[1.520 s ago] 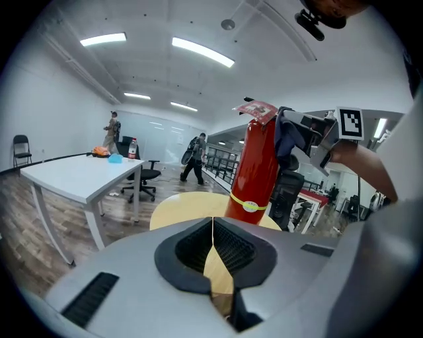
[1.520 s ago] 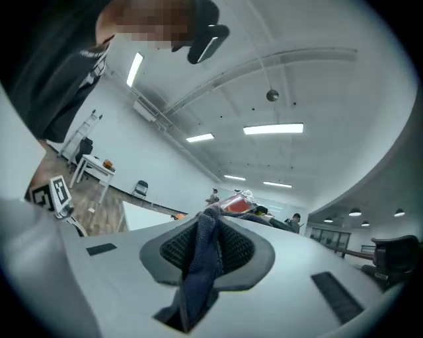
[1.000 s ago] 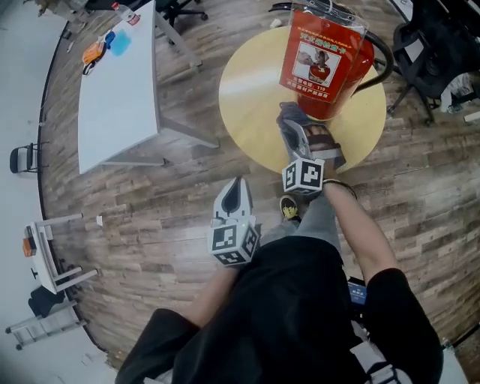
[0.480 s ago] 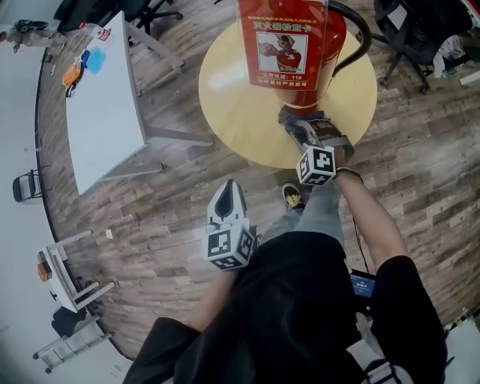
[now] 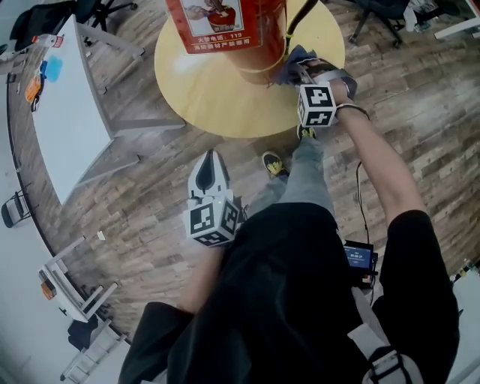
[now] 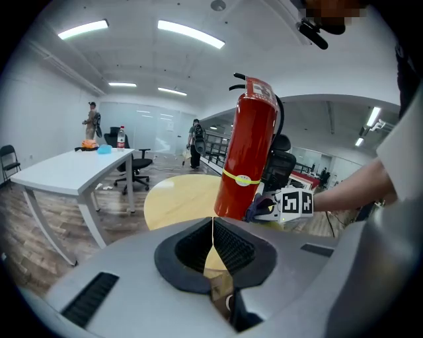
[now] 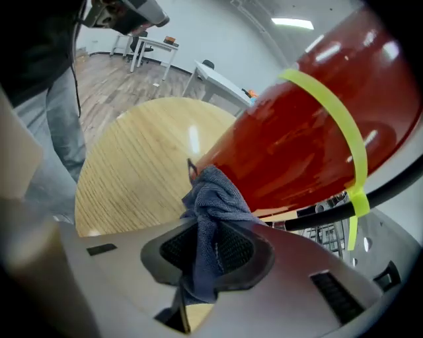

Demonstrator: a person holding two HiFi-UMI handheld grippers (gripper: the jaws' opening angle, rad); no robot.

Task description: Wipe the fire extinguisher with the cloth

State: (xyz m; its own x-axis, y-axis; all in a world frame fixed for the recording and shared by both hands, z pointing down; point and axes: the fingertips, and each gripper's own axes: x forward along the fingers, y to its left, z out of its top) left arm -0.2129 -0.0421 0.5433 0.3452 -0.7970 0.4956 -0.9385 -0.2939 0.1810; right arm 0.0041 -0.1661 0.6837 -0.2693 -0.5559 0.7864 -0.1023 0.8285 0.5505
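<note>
A red fire extinguisher (image 5: 247,30) with a yellow band (image 7: 330,112) and a black hose (image 7: 370,198) stands upright on the round wooden table (image 5: 202,90). My right gripper (image 5: 304,73) is shut on a blue-grey cloth (image 7: 211,204), and the cloth presses against the extinguisher's lower side (image 7: 291,152). In the left gripper view the extinguisher (image 6: 248,158) and the right gripper (image 6: 287,203) beside it show ahead. My left gripper (image 5: 210,166) hangs shut and empty over the floor, well short of the table.
A white desk (image 5: 64,120) stands at the left with small items on it. Office chairs (image 5: 375,15) sit behind the round table. My legs and shoes (image 5: 274,163) are below the table's near edge. Two people (image 6: 195,142) stand far off.
The right gripper with the cloth has moved round from the extinguisher's near side to its right lower side. The left gripper stays low and shut.
</note>
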